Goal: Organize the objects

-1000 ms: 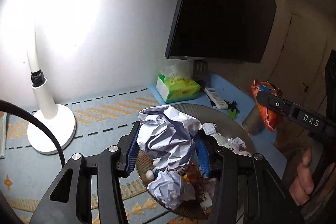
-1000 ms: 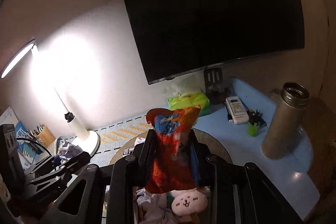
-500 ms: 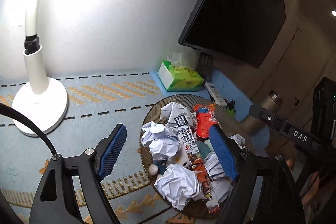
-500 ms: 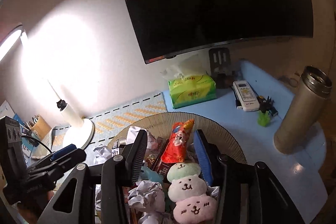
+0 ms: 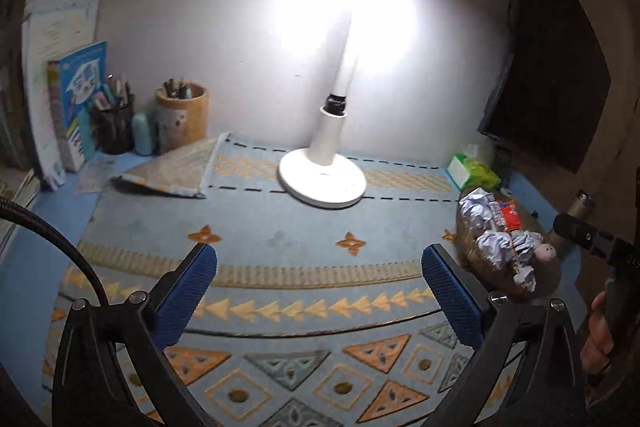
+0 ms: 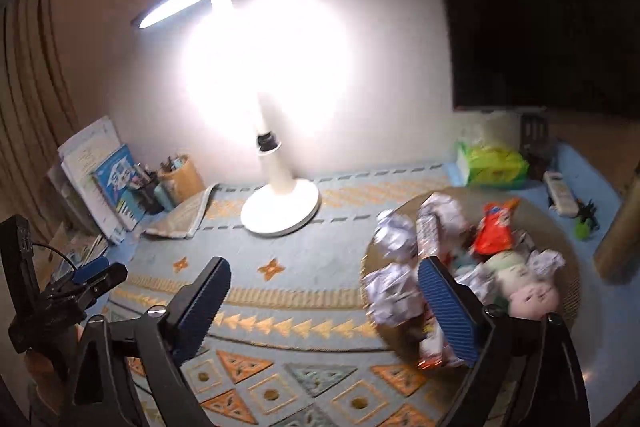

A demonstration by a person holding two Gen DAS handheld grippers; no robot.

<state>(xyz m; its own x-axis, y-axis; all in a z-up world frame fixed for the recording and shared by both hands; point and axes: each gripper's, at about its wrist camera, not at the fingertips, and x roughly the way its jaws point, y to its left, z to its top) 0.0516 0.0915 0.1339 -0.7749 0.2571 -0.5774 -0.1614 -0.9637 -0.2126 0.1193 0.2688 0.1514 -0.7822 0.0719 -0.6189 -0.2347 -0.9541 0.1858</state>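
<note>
Going from the left, the books (image 5: pixel 60 87) and the pen cups (image 5: pixel 182 115) are standing against the wall at the far edge of the desk (image 5: pixel 24 291), with a folded cloth (image 5: pixel 176 171) lying on the patterned mat (image 5: pixel 280 227) just in front of them. The left gripper (image 5: pixel 320 291) is hovering over the bare middle of that mat, its jaws spread wide and gripping nothing. Behind it the white lamp (image 5: pixel 332 155) is shining down. The right gripper (image 6: pixel 324 303) is likewise hanging with its jaws wide apart and nothing between them, one blue pad (image 6: pixel 448 311) overlapping the near rim of the woven basket (image 6: pixel 568 251). That basket, at the right of the mat, is holding the task's things: crumpled paper balls (image 6: pixel 394 235), a red snack packet (image 6: pixel 494 227) and a small plush toy (image 6: pixel 528 287), all piled together. Further right a green tissue pack (image 6: pixel 492 163) and a remote (image 6: pixel 560 193) are lying on the desk. Judging by the cleared mat and full basket, the gathering step looks finished or nearly so. The next move calls for searching the desk for any stray item, then closing the jaws around it and carrying it to the basket; none is plainly showing here.
</note>
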